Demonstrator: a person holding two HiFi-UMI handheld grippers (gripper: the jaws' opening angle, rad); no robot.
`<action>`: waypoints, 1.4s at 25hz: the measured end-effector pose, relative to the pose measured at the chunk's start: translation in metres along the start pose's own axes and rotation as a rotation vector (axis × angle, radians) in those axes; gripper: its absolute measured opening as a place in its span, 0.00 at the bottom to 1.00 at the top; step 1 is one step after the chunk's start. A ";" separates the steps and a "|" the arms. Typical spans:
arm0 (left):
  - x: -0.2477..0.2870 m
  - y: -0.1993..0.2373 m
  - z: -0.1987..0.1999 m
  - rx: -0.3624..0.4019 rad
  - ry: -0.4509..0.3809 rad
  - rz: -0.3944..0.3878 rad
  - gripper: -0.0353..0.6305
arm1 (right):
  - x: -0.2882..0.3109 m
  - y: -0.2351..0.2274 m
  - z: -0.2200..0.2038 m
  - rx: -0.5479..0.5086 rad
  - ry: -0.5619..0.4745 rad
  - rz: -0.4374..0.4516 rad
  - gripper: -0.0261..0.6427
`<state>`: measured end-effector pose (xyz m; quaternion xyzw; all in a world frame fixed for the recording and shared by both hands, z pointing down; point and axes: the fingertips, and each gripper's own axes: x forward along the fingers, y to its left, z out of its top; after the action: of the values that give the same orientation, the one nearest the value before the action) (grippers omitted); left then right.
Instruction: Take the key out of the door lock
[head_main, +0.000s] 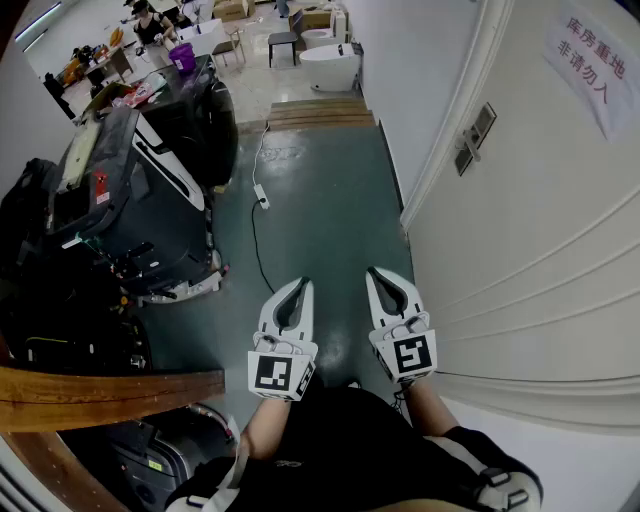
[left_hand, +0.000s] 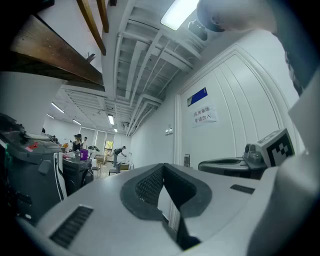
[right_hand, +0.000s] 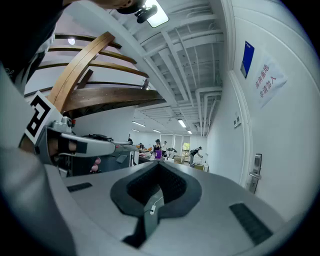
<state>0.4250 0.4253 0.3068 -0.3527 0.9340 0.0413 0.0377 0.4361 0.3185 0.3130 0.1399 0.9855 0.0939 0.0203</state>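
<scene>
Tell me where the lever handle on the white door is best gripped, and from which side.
Probably the lever handle by its bar, standing out from the lock plate: come straight at the door, one jaw above, one below. Too small to judge more.

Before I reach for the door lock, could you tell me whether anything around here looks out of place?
One thing: a white power strip with trailing cables lies loose across the dark green floor, in the walkway beside the white panelled door, where it could be tripped over. Otherwise nothing stands out.
</scene>
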 end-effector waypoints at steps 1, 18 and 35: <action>0.000 0.001 -0.002 -0.011 0.004 -0.003 0.09 | 0.001 0.003 -0.002 0.001 0.008 0.001 0.05; -0.009 0.086 -0.026 -0.089 0.035 -0.012 0.09 | 0.056 0.057 -0.021 0.368 -0.012 0.063 0.21; 0.006 0.154 -0.038 -0.114 0.058 -0.033 0.09 | 0.112 0.073 -0.038 0.364 0.014 0.025 0.37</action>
<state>0.3165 0.5326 0.3514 -0.3708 0.9249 0.0837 -0.0087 0.3457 0.4122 0.3623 0.1530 0.9845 -0.0849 -0.0136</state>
